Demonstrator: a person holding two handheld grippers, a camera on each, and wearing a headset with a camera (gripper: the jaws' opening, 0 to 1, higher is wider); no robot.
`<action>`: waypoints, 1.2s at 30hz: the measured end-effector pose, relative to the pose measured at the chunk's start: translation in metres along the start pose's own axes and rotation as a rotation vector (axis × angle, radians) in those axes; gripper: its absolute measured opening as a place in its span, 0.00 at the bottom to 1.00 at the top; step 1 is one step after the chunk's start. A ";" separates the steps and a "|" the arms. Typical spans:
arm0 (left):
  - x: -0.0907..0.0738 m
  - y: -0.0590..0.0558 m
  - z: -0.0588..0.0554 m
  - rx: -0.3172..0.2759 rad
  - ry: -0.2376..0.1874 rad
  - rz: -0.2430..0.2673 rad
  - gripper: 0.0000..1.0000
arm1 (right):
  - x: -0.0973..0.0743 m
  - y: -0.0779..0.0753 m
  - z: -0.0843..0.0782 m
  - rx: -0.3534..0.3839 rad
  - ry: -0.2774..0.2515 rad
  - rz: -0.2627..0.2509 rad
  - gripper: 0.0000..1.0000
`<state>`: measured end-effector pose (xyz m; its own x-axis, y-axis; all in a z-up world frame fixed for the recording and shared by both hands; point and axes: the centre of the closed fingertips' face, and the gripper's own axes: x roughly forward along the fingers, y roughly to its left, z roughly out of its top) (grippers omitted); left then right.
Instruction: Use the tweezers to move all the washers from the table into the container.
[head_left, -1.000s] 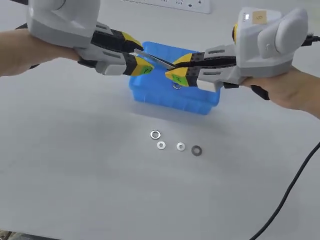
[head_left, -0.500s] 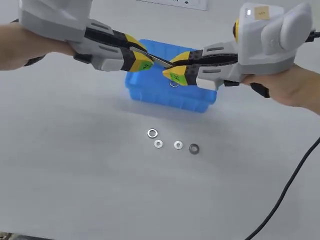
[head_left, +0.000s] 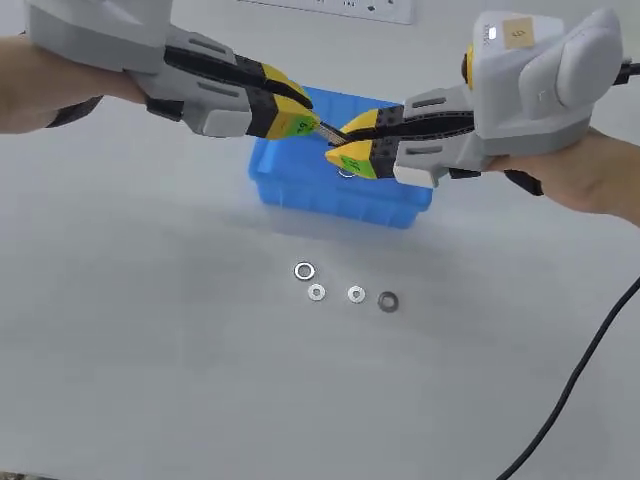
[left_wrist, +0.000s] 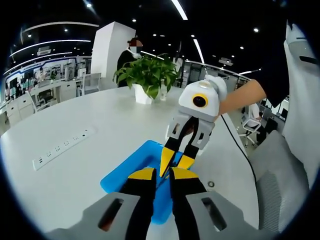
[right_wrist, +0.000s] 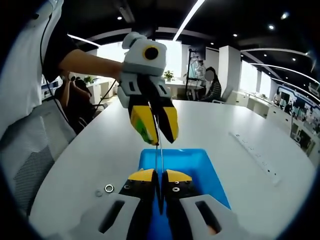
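Hovering above the blue container (head_left: 322, 199), left gripper (head_left: 303, 127) and right gripper (head_left: 347, 156) tip to tip, both clamped on the tweezers (head_left: 326, 133) between them, four washers (head_left: 356, 294) on the table (head_left: 150, 340), near the container's front.

Faced the right gripper (left_wrist: 173, 167) tip to tip over the blue container (left_wrist: 131, 172).
Looked out past the left gripper (left_wrist: 162, 176), with jaws nearly together; caught 1 washer (left_wrist: 211, 184) on the white table (left_wrist: 90, 115) right of the container, a power strip (left_wrist: 62, 146) at left, a potted plant (left_wrist: 148, 76) behind.
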<state>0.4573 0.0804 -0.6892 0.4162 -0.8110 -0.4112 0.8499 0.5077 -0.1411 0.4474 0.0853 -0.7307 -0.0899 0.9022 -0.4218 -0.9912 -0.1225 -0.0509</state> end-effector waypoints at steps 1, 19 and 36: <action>0.001 0.001 0.002 -0.001 -0.007 -0.003 0.14 | 0.000 -0.002 -0.001 -0.004 0.001 0.002 0.07; 0.025 -0.014 0.011 0.072 -0.032 -0.079 0.15 | 0.007 -0.001 0.000 -0.063 -0.007 0.009 0.07; 0.019 -0.013 0.032 0.082 -0.130 -0.064 0.08 | -0.005 -0.007 0.008 0.070 -0.138 -0.010 0.07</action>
<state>0.4649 0.0488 -0.6665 0.3944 -0.8741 -0.2834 0.8973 0.4329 -0.0866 0.4544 0.0850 -0.7209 -0.0873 0.9521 -0.2930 -0.9961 -0.0880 0.0107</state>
